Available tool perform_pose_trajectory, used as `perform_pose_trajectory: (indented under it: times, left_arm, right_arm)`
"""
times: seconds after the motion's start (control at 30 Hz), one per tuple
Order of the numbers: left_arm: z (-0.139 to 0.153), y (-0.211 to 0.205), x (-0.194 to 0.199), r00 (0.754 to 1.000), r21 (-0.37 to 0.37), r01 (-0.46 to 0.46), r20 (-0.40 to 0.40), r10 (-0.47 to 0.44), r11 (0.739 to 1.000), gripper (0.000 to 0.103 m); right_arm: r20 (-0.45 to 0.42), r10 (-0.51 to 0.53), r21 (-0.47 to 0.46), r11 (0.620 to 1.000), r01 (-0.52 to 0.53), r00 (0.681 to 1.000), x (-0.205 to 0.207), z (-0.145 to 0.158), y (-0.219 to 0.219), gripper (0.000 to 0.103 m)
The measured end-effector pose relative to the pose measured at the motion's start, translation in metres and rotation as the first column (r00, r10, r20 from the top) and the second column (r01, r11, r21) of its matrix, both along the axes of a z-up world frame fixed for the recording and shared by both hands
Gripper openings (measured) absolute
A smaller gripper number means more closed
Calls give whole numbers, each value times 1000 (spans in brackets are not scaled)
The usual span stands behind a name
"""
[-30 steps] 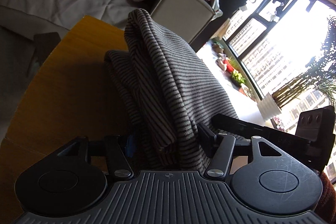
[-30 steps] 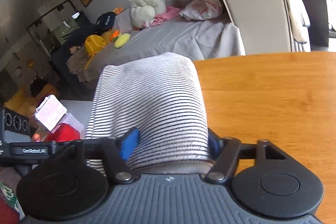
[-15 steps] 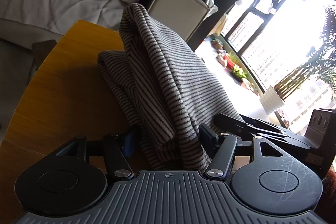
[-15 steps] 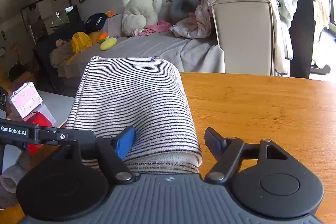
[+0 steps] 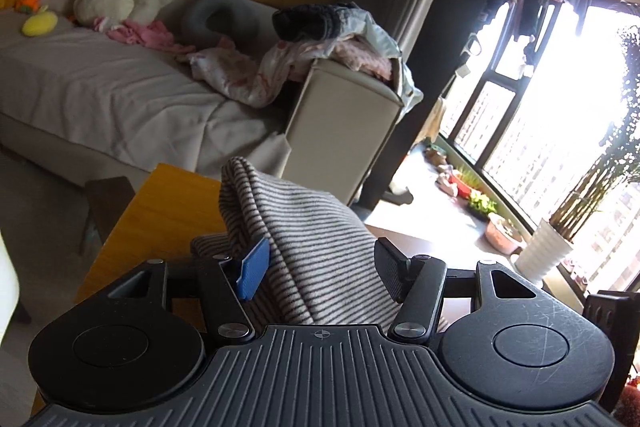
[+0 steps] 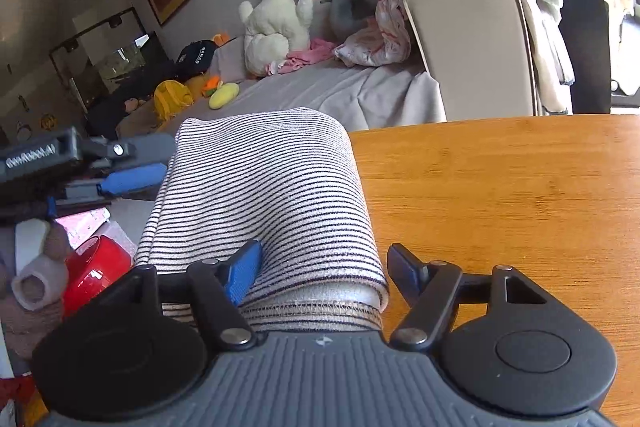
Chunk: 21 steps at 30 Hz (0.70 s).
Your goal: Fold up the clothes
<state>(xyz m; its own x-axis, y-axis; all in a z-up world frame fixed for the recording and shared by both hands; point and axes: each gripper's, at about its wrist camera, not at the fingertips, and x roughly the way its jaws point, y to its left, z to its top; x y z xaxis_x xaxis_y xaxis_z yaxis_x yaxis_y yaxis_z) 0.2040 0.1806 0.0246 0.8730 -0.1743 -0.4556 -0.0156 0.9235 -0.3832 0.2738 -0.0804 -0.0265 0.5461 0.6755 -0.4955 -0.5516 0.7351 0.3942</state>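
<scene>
The striped garment [image 6: 260, 203] lies in a thick, rounded bundle at the left edge of the wooden tabletop [image 6: 500, 195], so the folding looks nearly done. The right gripper [image 6: 324, 267] has just been opening; its jaws straddle the bundle's hem, one clear of it. The left gripper [image 5: 320, 267] holds the bundle's far end bunched between its jaws. Releasing and tidying remain.

Blown-out glare from the window [image 5: 560, 115], dim backlit room, sharp focus, fisheye-bent edges
</scene>
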Motion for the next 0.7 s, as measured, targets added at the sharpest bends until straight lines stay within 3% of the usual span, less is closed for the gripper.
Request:
perform_pose_trajectory:
  times: [0.1,0.17,0.33,0.4,0.57,0.7]
  left_arm:
    - [-16,4,-4,998,-32,-14,-62,12,999,67]
    - [-21,7,-1,994,-26,-12,-105,9,1000,64]
    - [-32,11,-4,991,2,9,-136,-9,1000,64]
    - [-35,12,-7,990,-11,9,-137,-10,1000,64]
    - [-37,15,-8,989,-25,19,-144,-22,1000,64]
    - [-37,17,-11,987,-19,41,-152,-44,999,64]
  right_arm:
    - [6,-4,3,1000,4,1000,-2,0,0,70]
    - [8,-8,3,1000,8,1000,-2,2,0,71]
    - [66,33,19,999,-34,997,10,37,5,74]
    - [37,44,52,998,-46,998,31,49,9,86]
    - [-57,51,-7,999,-51,997,72,33,35,87]
    - [-201,80,74,995,-67,976,92,7,45,87]
